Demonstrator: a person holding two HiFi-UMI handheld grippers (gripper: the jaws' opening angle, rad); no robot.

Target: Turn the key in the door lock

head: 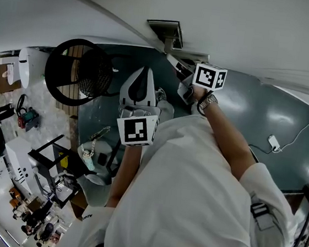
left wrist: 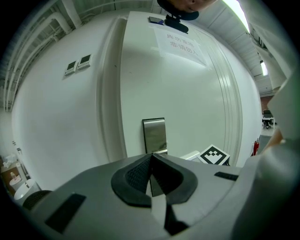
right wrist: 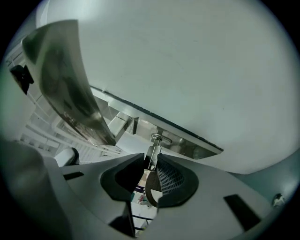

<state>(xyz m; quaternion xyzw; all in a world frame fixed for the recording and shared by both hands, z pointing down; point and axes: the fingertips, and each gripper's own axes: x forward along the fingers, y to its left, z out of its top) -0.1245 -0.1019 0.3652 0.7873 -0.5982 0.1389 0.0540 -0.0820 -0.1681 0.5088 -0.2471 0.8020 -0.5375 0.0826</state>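
The white flat door (right wrist: 187, 61) carries a long brushed-steel lock plate (right wrist: 190, 145); the small silver metal key (right wrist: 153, 151) sits in its keyhole, long axis running from the jaws straight into the door, tip buried; the right gripper (right wrist: 149, 164) pinches the key's head, and it should probably roll about that axis without levering sideways; the left gripper (left wrist: 151, 161) has its jaws pressed together, empty.

Lab-like workroom, cluttered equipment (head: 31, 189), white door (left wrist: 183, 89)
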